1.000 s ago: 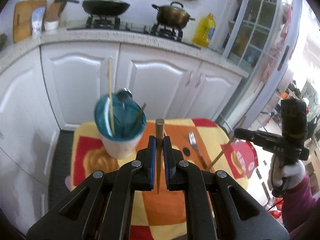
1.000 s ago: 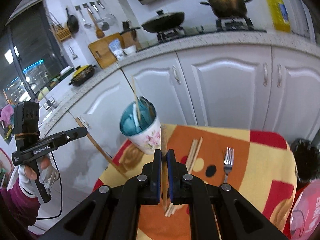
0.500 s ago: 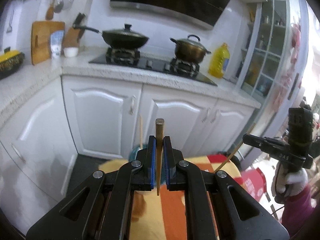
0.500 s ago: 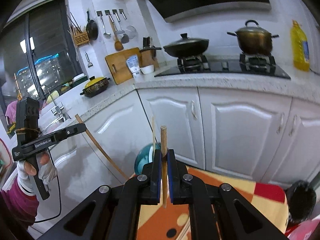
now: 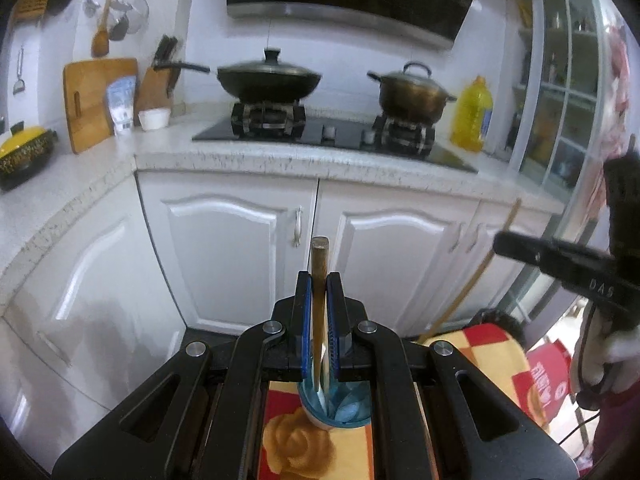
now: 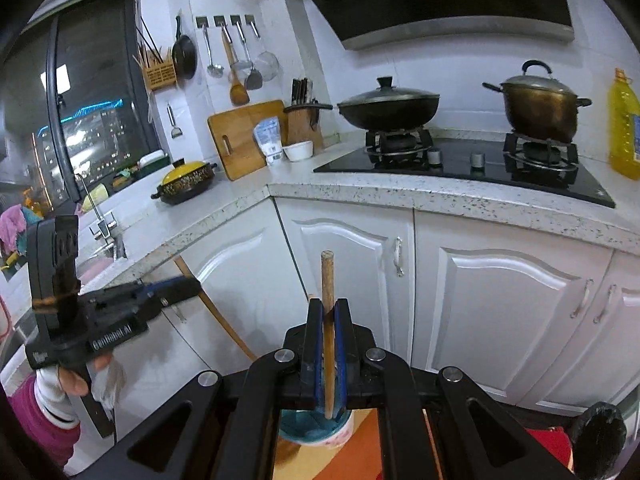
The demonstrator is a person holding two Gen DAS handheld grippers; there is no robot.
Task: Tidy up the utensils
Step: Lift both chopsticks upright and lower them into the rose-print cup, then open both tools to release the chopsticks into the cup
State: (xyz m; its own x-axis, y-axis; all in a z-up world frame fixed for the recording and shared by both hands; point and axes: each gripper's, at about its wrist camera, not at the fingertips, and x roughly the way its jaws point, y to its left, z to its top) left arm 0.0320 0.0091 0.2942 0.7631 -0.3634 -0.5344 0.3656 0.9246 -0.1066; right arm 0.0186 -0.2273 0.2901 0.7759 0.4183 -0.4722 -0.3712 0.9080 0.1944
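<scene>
Cup [image 5: 340, 414] was teal inside, white outside. Tablecloth [image 5: 486, 354] had red, yellow and orange checks. Cabinets [image 6: 500, 304] were white, wok [image 6: 388, 110] black, pot [image 6: 540, 108] bronze, oil bottle [image 5: 472, 120] yellow, gripper pads [image 5: 306, 320] blue.

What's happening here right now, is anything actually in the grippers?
Yes. A person is holding a gripper in each hand, and each one is clamped on a wooden chopstick. The left gripper pinches its chopstick upright, and the right gripper does the same with the other chopstick. Both hang above the blue-lined cup on the patterned cloth, in front of white kitchen cabinets. Neither chopstick is in the cup yet.
</scene>
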